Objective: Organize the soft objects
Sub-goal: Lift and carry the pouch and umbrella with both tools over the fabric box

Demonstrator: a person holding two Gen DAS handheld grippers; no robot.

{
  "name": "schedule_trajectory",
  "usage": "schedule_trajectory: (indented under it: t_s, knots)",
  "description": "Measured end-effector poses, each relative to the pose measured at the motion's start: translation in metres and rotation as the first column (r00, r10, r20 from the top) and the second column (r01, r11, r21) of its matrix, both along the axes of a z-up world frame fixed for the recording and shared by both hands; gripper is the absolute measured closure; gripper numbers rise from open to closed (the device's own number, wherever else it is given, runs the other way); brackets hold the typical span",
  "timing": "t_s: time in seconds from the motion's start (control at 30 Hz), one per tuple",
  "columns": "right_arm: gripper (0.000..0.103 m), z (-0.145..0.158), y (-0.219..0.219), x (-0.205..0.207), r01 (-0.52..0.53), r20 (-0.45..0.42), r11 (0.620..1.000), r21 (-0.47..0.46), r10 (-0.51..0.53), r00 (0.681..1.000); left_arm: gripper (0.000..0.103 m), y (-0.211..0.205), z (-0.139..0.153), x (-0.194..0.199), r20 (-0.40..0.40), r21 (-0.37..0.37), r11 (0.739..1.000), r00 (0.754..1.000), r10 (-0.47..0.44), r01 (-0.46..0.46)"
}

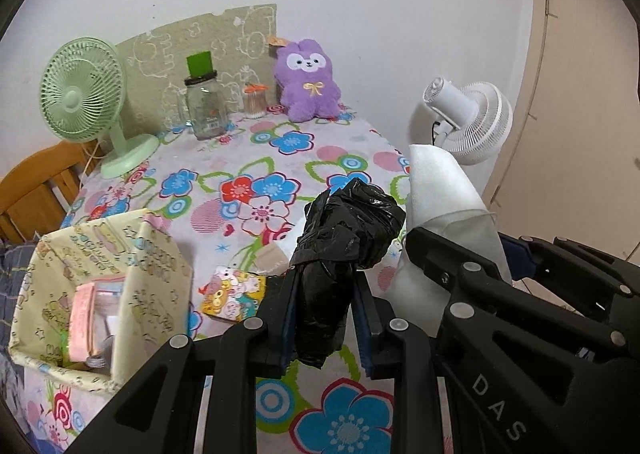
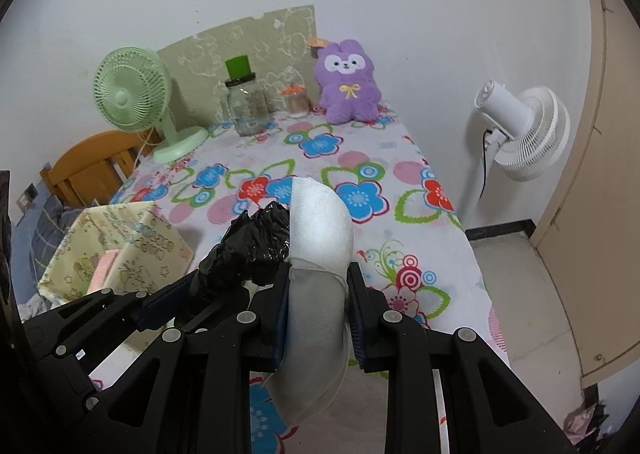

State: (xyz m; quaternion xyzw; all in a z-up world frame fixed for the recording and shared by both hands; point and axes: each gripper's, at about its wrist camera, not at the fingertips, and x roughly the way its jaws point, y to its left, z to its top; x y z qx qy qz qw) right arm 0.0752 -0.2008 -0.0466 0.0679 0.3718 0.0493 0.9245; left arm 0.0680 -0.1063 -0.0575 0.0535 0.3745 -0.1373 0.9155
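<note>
My left gripper [image 1: 322, 318] is shut on a crumpled black plastic bag [image 1: 344, 238], held above the flowered tablecloth [image 1: 280, 149]. Beside it on the right, my right gripper [image 2: 318, 314] is shut on a curled sheet of white foam wrap [image 2: 320, 225], which also shows in the left wrist view as white foam wrap [image 1: 436, 189]. The black plastic bag [image 2: 252, 246] and the left gripper [image 2: 200, 290] appear at the left of the right wrist view. A purple plush toy [image 1: 306, 79] sits upright at the table's far edge against the wall. A yellow patterned storage box [image 1: 104, 294] stands at the near left, with pink and white items inside.
A green desk fan [image 1: 84, 101], a glass jar with a green lid [image 1: 204, 101] and a small cotton-swab holder [image 1: 255, 101] line the back. A small colourful packet [image 1: 232, 294] lies near the box. A white floor fan [image 2: 520, 129] stands right of the table, a wooden chair [image 1: 36, 189] left.
</note>
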Motion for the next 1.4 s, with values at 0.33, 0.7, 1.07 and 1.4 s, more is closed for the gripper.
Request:
schedule_trajectory:
  t_s: [0.33,0.7,1.07,1.4]
  knots:
    - [0.075,0.027,0.018,-0.014,-0.030,0.053,0.999,-0.021,0.031,0.998,0.078,0.019,0.022,-0.013,0.037,-0.014,1.000,0.999,0.028,-0.027]
    - [0.075,0.050,0.040,-0.023,-0.060,0.090,0.997,-0.044,0.064,0.994,0.078,0.041,0.040,-0.022,0.064,-0.025,0.998,0.997,0.051,-0.050]
    - [0.074,0.067,0.067,-0.022,-0.086,0.129,0.995,-0.051,0.092,0.987,0.077,0.070,0.054,-0.021,0.096,-0.029,0.997,0.993,0.074,-0.072]
    - [0.074,0.068,0.095,-0.009,-0.142,0.125,0.989,-0.033,0.145,0.981,0.076,0.098,0.053,-0.011,0.101,-0.008,0.993,0.988,0.114,-0.114]
